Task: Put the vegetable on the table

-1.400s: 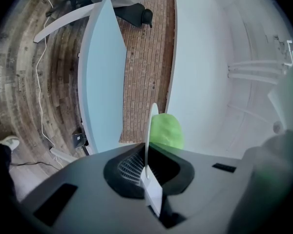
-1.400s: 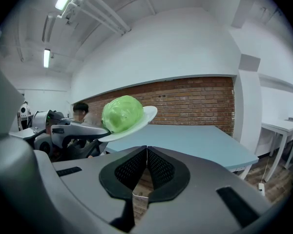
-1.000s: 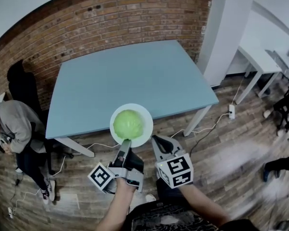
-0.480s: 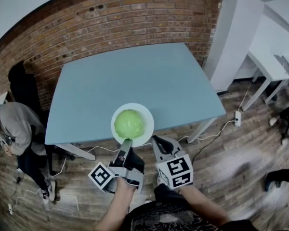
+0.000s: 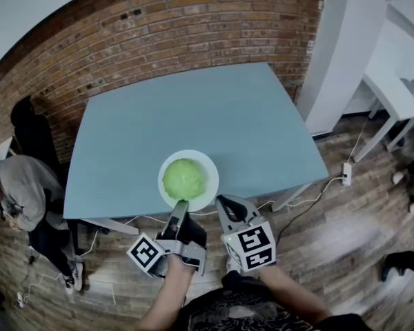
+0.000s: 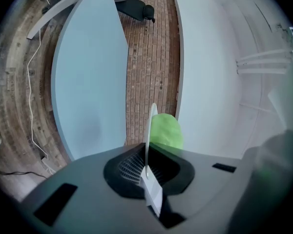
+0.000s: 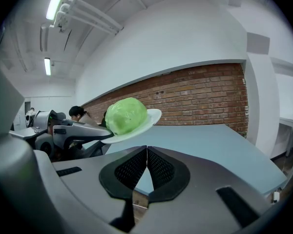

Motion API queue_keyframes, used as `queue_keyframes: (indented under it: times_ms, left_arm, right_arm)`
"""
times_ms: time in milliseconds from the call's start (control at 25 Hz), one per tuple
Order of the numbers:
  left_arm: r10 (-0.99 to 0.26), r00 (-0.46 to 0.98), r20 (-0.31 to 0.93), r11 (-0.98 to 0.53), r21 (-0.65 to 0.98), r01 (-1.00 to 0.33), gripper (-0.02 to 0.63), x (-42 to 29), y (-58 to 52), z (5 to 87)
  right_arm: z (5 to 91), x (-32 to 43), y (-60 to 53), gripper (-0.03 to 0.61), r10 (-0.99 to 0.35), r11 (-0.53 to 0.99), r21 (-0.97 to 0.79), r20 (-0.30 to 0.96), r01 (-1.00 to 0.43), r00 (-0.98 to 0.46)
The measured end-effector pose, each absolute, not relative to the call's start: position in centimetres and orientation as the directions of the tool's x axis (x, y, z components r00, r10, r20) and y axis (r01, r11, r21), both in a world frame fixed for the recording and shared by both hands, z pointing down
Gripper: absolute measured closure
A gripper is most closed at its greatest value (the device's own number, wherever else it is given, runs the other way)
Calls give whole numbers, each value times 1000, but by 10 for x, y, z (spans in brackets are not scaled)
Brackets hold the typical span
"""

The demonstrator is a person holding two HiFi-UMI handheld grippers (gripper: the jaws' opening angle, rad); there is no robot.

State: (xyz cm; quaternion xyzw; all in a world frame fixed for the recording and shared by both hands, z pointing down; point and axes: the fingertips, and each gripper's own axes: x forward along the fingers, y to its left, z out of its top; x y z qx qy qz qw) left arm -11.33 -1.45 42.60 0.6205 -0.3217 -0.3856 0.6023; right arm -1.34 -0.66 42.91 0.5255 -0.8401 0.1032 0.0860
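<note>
The left gripper (image 5: 181, 209) has its jaws pinching the near rim of a white plate (image 5: 207, 169). In the left gripper view the plate shows edge-on between the jaws. A round green cabbage (image 5: 184, 178) sits in the middle of the plate.

The right gripper (image 5: 228, 205) is just beside the left one. Its jaws are pressed together with nothing between them, and it does not touch the plate.

In the right gripper view the plate is held in the air, slightly tilted, above the level of the counter (image 5: 193, 116). From the head view the plate lies over the counter's near edge. The counter is pale blue.

A brick wall (image 5: 159, 33) runs behind the counter. A wooden floor (image 5: 331, 233) lies beneath it, with white cables along it. A person in a grey top (image 5: 21, 188) is at the far left, beside the counter's left end.
</note>
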Motion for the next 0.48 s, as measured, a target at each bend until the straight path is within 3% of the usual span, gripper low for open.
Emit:
queue_keyframes:
  times_ms: [480]
  left_arm:
    - [-883,464,-67,-51,998,47,604,-86,-47,433]
  right_arm:
    - [434,19,-46,569,-849,450,-95,262,-888,-458]
